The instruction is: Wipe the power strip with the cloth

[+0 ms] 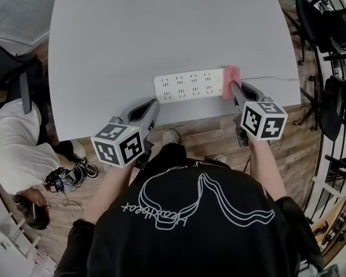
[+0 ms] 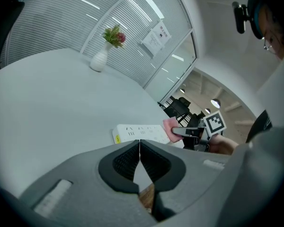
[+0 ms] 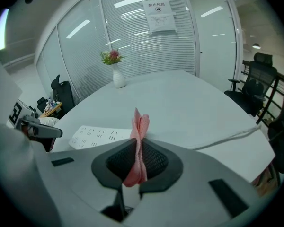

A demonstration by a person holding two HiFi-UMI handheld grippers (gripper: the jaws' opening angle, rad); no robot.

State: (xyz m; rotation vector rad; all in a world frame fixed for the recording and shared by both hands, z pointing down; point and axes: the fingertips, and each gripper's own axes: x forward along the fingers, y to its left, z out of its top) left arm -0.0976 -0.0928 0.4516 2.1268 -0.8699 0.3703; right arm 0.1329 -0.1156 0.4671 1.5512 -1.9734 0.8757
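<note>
No legible text; wall notice [image 3: 160, 16] and shirt script [image 1: 155, 215] too unclear to read.

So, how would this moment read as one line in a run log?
right gripper: shut on cloth | cloth: at right end of power strip | left gripper: shut, empty

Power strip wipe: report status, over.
Right gripper shut on pink cloth, at right end of power strip. Left gripper shut, empty, by strip's near left corner. Nothing lying on the strip.
</note>
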